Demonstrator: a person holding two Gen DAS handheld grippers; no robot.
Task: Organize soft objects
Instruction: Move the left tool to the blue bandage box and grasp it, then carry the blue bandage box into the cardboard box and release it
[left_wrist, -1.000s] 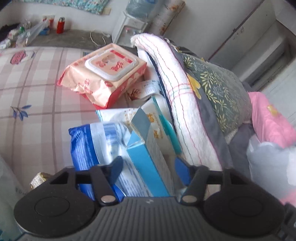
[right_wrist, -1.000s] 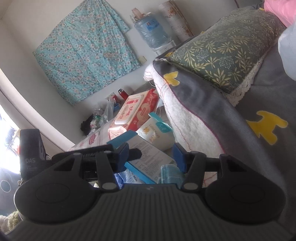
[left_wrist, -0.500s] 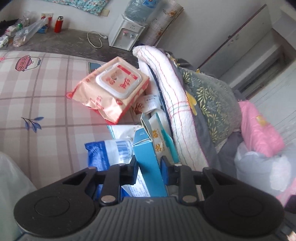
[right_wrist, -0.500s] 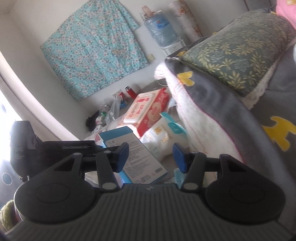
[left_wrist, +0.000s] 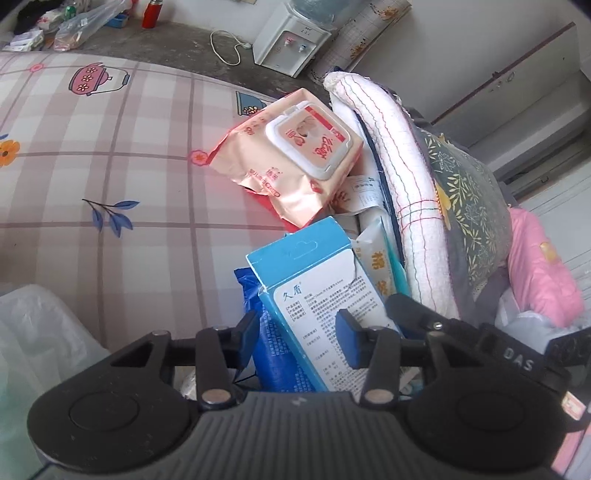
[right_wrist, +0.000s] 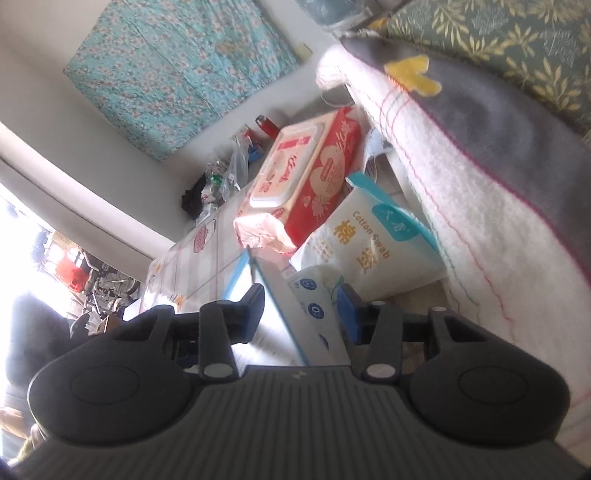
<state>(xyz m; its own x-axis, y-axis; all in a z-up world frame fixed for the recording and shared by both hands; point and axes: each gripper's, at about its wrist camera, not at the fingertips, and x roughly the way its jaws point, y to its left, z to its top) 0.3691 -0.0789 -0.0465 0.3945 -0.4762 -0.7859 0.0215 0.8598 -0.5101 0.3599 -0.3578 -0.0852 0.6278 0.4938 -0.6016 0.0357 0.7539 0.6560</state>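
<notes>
A blue and white carton (left_wrist: 314, 295) stands tilted among the packs on the bed. My left gripper (left_wrist: 297, 338) straddles its lower end. Its jaws are opening and its pads stand off the carton. A black finger (left_wrist: 413, 314) of the other tool reaches in from the right. In the right wrist view the same carton (right_wrist: 295, 317) sits between the pads of my right gripper (right_wrist: 301, 314), whose jaws are closing and touch both its sides. A pink wipes pack (left_wrist: 295, 162) (right_wrist: 306, 177) and a white cotton swab bag (right_wrist: 369, 243) lie just beyond.
A blue plastic pack (left_wrist: 266, 343) lies under the carton. To the right are a folded white blanket (left_wrist: 399, 177), a green leafy pillow (left_wrist: 469, 195) and a pink bundle (left_wrist: 543, 258). The checked sheet (left_wrist: 110, 166) spreads left, with a clear plastic bag (left_wrist: 33, 332) near the front.
The left jaws pinched the carton's narrow sides half a second ago and have since spread. The carton now shows its printed face. The right gripper moved in and narrowed around it.
</notes>
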